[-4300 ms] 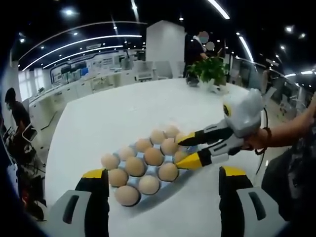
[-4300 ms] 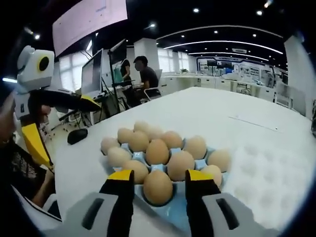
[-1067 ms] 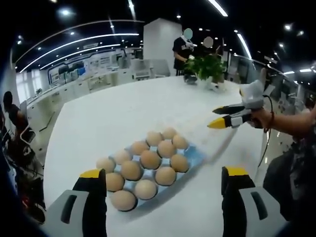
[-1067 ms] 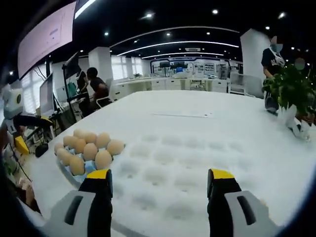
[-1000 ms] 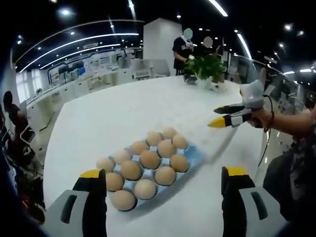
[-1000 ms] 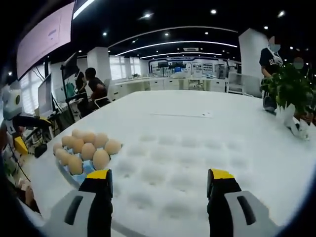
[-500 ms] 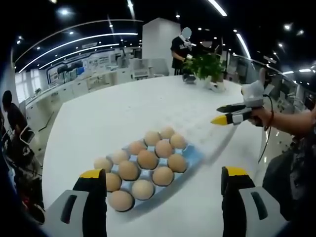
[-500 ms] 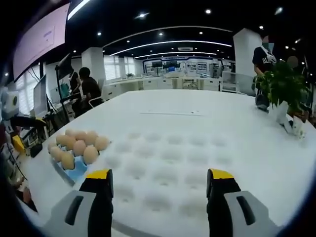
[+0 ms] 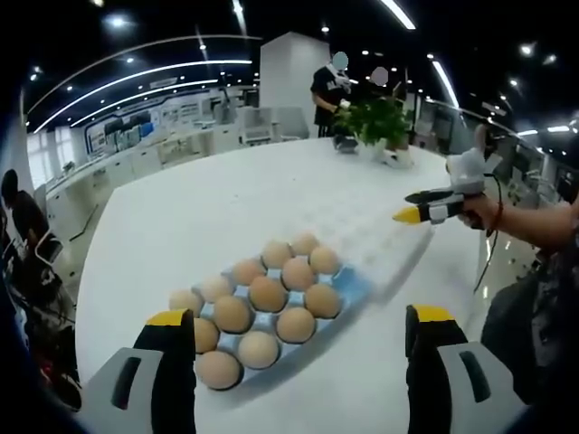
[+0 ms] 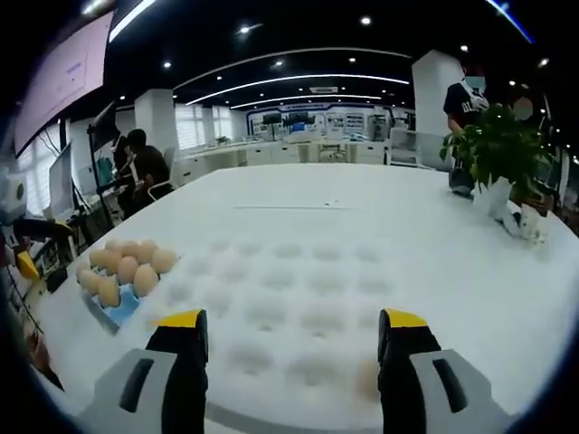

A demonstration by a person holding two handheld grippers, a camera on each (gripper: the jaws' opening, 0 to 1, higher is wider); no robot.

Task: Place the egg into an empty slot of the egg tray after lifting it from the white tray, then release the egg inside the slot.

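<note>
The blue egg tray (image 9: 355,282) lies on the white table just beyond my left gripper (image 9: 298,318), which is open and empty. Several brown eggs (image 9: 268,293) fill it. The white tray (image 10: 298,289), with rows of shallow dimples, spreads out under my right gripper (image 10: 291,318), whose jaws stand wide apart with nothing between them. A faint tan patch (image 10: 366,378) sits by its right fingertip, too blurred to name. In the right gripper view the egg tray (image 10: 122,307) is far left. In the left gripper view the right gripper (image 9: 418,213) hovers over the white tray (image 9: 384,249).
A potted plant (image 10: 499,145) stands at the table's far side, also in the left gripper view as the plant (image 9: 375,122). A person (image 10: 140,167) sits at a desk beyond the table's left edge. A person's forearm (image 9: 534,226) holds the right gripper.
The right gripper has drawn away from the egg tray, where it stood around an egg 4.3 s ago, and swung over the white tray. The left gripper has barely moved.
</note>
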